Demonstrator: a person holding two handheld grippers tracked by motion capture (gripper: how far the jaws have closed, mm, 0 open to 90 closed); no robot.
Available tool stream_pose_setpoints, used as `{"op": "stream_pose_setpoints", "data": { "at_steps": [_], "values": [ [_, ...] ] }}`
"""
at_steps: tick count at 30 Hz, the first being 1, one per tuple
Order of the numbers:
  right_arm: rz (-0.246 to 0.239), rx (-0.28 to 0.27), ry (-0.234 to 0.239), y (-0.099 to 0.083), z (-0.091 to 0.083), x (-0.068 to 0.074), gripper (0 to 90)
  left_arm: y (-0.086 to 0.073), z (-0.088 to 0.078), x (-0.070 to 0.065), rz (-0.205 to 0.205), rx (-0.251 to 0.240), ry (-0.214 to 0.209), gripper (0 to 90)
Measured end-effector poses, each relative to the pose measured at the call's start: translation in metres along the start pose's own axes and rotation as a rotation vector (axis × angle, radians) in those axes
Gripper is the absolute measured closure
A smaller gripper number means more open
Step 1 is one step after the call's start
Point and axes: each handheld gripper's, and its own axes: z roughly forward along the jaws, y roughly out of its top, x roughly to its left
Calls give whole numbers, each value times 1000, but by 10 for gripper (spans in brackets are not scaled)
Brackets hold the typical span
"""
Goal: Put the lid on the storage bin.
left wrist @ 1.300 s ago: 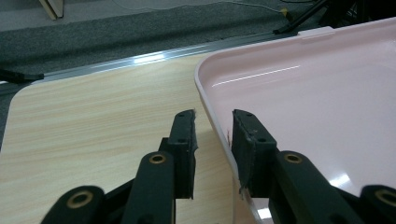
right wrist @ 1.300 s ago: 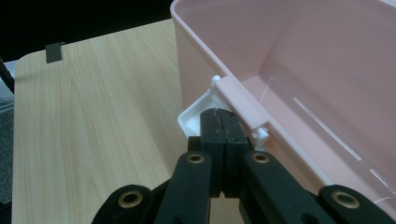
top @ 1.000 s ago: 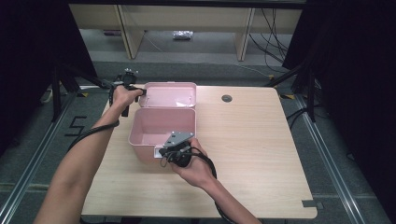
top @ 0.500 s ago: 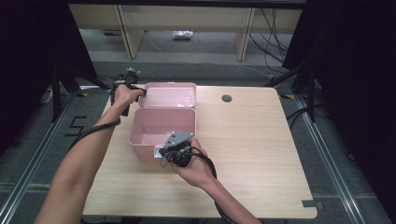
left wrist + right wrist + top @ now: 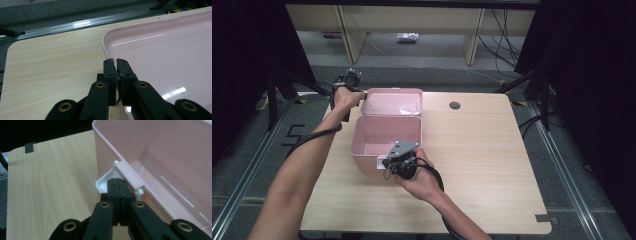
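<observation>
Left fingers [image 5: 115, 65], having just been closing, pinch the rim of the open pink lid [image 5: 160, 55]; right fingers [image 5: 117, 186], pressed together, clamp the white latch [image 5: 106, 180] on the pink box [image 5: 160, 162] front wall. In the high view the box [image 5: 382, 135], lid [image 5: 394, 101] folded back flat, sits on the table [image 5: 482, 150], left of centre

Glossy smooth pink plastic box [image 5: 384, 137] with open lid [image 5: 162, 62], matt light wood-grain table [image 5: 482, 150], matt black plastic fingers [image 5: 113, 188], white plastic latch [image 5: 105, 182]
</observation>
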Motion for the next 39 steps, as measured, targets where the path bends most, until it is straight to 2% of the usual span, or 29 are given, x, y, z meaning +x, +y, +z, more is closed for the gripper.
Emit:
{"op": "stream_pose_setpoints", "data": {
  "at_steps": [3,6,9,11,15,18,20,22,25,26,29,30,32,34,35,36,37,39],
  "values": [
    [-1,-3,1,0,0,0,900,0,2,0,-12,6,4,840],
    [-6,-5,1,0,0,-1,900,-1,5,-2,-6,14,4,789],
    [2,-1,2,0,0,0,900,-2,8,-1,-29,31,4,757],
    [2,-1,2,0,0,0,900,-2,10,0,-41,29,1,757],
    [3,-4,2,-1,0,0,900,-1,11,2,-69,59,-7,794],
    [5,-2,3,-1,0,0,900,0,11,1,-70,74,0,815],
    [4,-2,5,-1,-1,0,900,1,10,2,-91,88,5,825],
    [5,-3,6,-1,-1,0,900,1,11,0,-118,66,10,834],
    [5,-6,6,-1,-1,-1,900,3,9,-4,-105,79,37,846],
    [5,-5,5,-1,-1,0,900,4,9,-4,-108,64,38,850],
    [7,-1,5,-1,-1,0,900,5,6,-6,-126,78,52,858],
    [9,0,6,-1,-1,0,900,5,5,-5,-120,82,50,860],
    [10,4,3,-1,-1,0,900,4,5,-6,-130,52,49,863],
    [6,5,5,-1,-1,0,900,5,2,-6,-117,61,44,863],
    [8,6,6,-1,-1,0,900,4,3,-7,-120,33,50,863],
    [9,7,7,0,-1,0,900,4,2,-7,-112,32,50,863],
    [12,8,8,0,-1,0,900,5,-1,-7,-120,42,50,864],
    [18,2,12,0,0,0,900,4,-2,-7,-119,26,42,864]
  ]
}}
